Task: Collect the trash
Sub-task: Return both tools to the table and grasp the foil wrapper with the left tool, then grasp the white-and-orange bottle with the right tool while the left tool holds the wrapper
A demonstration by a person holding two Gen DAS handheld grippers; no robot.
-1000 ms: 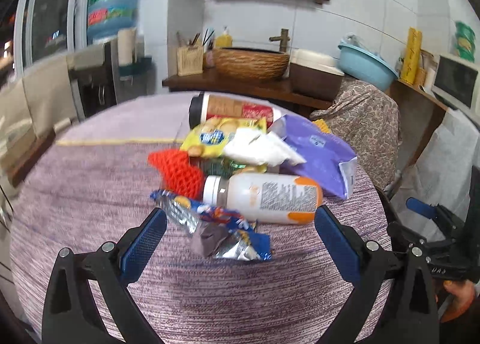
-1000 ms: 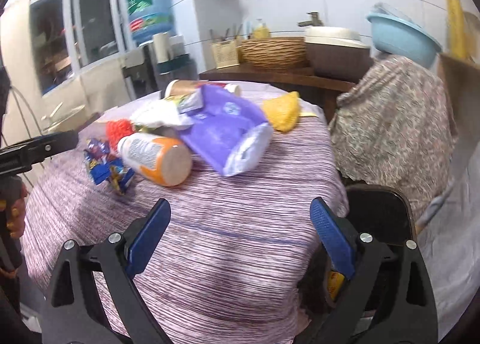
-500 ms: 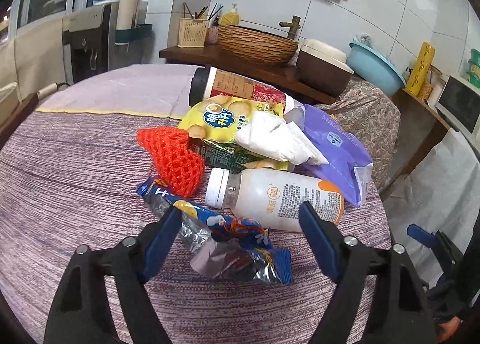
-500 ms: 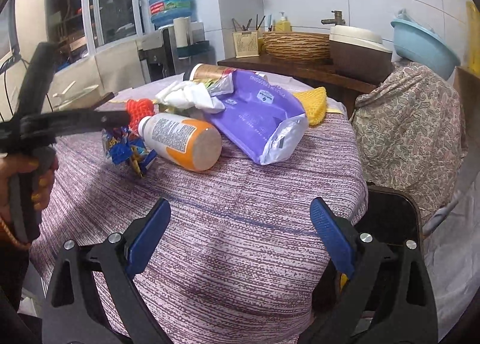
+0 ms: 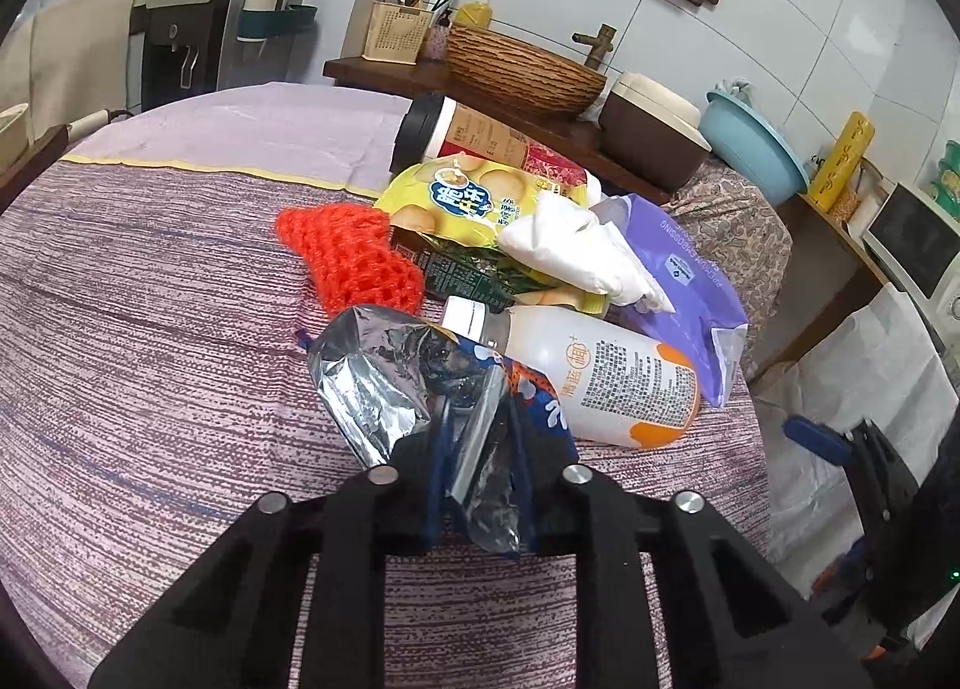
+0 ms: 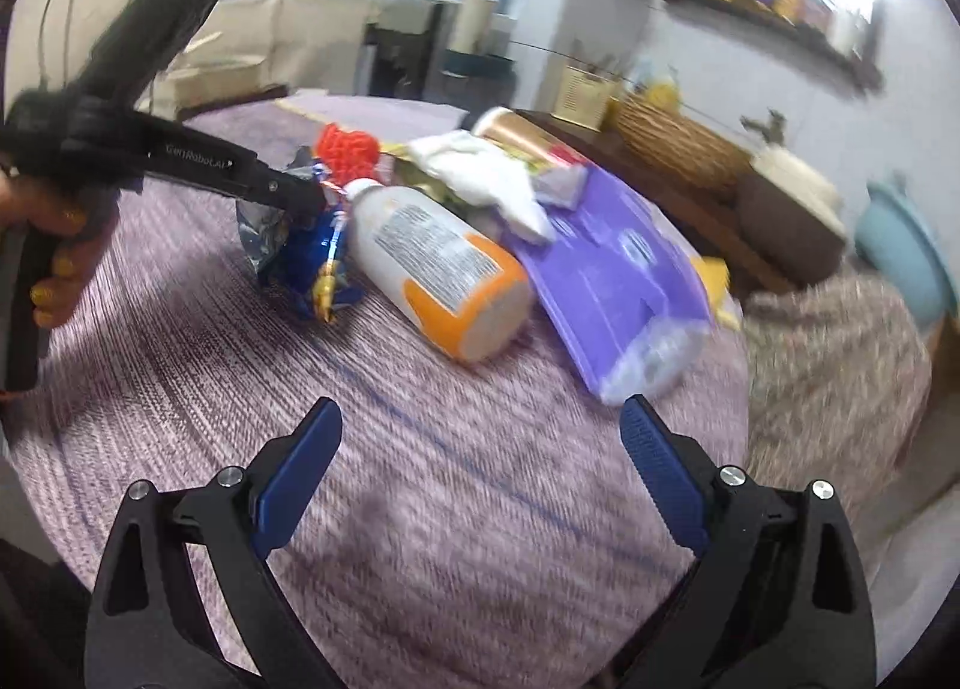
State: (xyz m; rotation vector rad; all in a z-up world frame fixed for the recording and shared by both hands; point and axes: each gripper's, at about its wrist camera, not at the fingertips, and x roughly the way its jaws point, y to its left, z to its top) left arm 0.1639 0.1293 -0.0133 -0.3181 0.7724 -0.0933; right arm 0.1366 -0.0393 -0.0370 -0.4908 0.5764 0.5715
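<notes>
A pile of trash lies on the round table with a purple striped cloth [image 5: 150, 341]. My left gripper [image 5: 474, 443] is shut on a crumpled blue and silver foil wrapper [image 5: 384, 377], also seen in the right wrist view [image 6: 300, 251]. Beside it lie a white and orange bottle [image 5: 600, 377], an orange net [image 5: 348, 257], a yellow snack bag [image 5: 474, 197], a white crumpled bag [image 5: 582, 251], a purple pouch [image 5: 684, 281] and a paper cup [image 5: 480, 140]. My right gripper [image 6: 480, 467] is open and empty over the cloth, short of the bottle [image 6: 438, 269].
A wooden counter [image 5: 420, 80] behind the table holds a wicker basket [image 5: 522, 68], a utensil holder and a brown pot. A blue basin [image 5: 756, 143] sits on a floral-covered stand at the right. A water dispenser [image 5: 186, 41] stands at the back left.
My left gripper moved forward and closed on the foil wrapper, which now stands crumpled up between its fingers. My right gripper swung left toward the pile, still open.
</notes>
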